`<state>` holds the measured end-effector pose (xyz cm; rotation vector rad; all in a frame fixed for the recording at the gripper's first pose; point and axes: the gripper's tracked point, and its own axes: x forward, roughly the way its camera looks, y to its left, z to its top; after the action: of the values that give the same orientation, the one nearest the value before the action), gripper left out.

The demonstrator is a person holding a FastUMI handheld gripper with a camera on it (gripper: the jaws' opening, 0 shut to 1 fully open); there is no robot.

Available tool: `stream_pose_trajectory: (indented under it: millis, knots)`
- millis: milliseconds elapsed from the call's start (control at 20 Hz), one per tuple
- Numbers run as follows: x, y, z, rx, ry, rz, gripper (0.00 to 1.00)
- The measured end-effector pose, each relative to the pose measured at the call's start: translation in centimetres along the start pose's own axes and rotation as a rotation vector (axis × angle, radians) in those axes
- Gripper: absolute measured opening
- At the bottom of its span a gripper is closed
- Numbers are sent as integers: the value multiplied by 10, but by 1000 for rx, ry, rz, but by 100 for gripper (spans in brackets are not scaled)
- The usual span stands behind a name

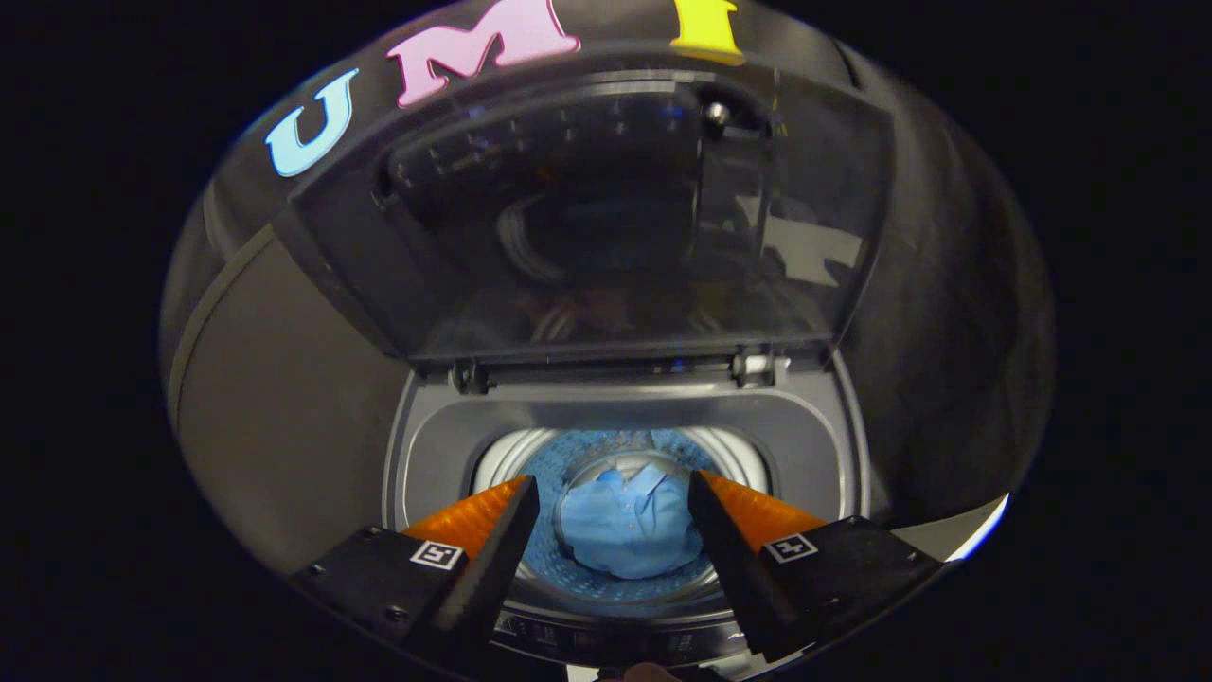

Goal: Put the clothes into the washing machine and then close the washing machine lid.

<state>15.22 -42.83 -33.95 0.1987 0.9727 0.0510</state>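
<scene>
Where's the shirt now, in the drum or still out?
In the drum. The blue shirt lies crumpled at the bottom of the washer drum, below the open gripper; the lid stands raised.

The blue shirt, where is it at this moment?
In the gripper view, the blue shirt lies at the bottom of the washing machine drum, below the raised lid. It shows between and beyond the open gripper, untouched by the fingers.

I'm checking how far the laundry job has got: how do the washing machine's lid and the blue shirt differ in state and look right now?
The dark see-through washing machine lid stands raised on its hinges, while the light blue buttoned shirt lies crumpled down in the drum. The lid is rigid, glossy and reflective; the shirt is soft and matte. The gripper hovers open above the shirt, touching neither. Both belong to the same top-loading grey washing machine.
</scene>
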Motion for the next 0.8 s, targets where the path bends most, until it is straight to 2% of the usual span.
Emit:
stream_pose_trajectory:
  millis: [150,350,450,650,750,800]
  knots:
    - [-35,17,42,6,-151,55,99]
    - [-86,33,125,-32,-432,77,98]
    - [-103,45,155,-66,-523,102,98]
    - [-127,58,206,-81,-633,135,98]
    - [-119,64,232,-69,-642,143,98]
    - [-112,64,239,-77,-634,122,98]
